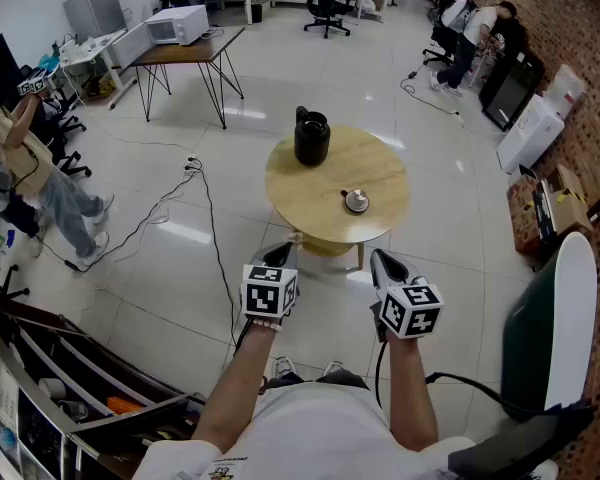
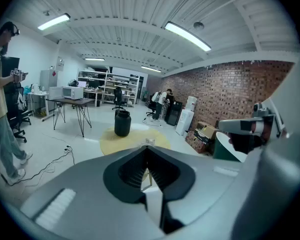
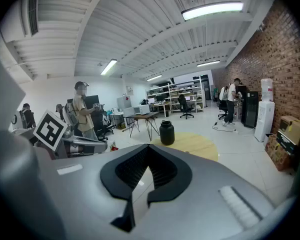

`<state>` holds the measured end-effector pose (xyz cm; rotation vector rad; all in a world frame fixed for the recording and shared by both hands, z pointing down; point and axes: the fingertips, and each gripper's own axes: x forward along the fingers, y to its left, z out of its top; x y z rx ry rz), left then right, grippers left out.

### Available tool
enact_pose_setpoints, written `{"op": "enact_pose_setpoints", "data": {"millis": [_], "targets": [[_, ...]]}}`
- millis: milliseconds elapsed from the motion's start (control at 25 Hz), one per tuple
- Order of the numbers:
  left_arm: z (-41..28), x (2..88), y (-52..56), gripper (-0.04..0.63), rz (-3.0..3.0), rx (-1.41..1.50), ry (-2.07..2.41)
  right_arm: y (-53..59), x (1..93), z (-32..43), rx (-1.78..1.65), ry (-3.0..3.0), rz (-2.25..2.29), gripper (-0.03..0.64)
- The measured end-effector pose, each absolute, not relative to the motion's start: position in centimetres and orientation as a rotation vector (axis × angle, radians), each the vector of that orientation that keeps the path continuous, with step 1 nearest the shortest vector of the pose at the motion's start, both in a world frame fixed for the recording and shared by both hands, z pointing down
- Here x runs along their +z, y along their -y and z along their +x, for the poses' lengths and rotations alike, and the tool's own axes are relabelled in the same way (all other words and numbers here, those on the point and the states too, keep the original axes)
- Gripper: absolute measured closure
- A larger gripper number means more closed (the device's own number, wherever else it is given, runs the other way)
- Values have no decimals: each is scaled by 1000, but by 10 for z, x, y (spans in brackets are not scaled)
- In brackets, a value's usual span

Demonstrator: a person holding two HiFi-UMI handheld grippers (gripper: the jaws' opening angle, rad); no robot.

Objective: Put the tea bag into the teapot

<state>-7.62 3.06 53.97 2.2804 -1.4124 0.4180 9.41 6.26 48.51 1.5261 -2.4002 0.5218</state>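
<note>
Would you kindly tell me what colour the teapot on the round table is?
The teapot is black, clearest in the head view.

I'm looking along the left tool (image 2: 148, 149), low in the middle of the frame. Its dark jaws are pressed together at the tips with nothing between them. Just above those tips lies the round yellow surface (image 2: 112, 140), with the black teapot (image 2: 122, 123) standing upright on its far-left part. A small pale thing (image 2: 149, 141) sits right over the jaw tips, too small for me to name. At the right edge the right tool (image 2: 244, 129) pokes in. A person (image 2: 1, 99) stands at far left, and cables (image 2: 45, 165) trail across the floor. The brick wall (image 2: 230, 91) fills the right background.
</note>
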Motion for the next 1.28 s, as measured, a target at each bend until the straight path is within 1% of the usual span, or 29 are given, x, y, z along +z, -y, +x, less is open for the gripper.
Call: {"op": "enact_pose_setpoints", "data": {"millis": [280, 600, 840, 1280], "targets": [[-104, 540, -25, 583, 2293, 410, 1415, -66, 496, 74, 519, 2369, 1540, 615], [-109, 551, 1, 583, 2277, 413, 1406, -35, 500, 63, 518, 2375, 1530, 615], [-104, 551, 48, 583, 2281, 419, 1423, 18, 503, 62, 515, 2398, 1504, 615], [-83, 542, 167, 583, 2271, 443, 1468, 141, 492, 87, 505, 2441, 1485, 615]]}}
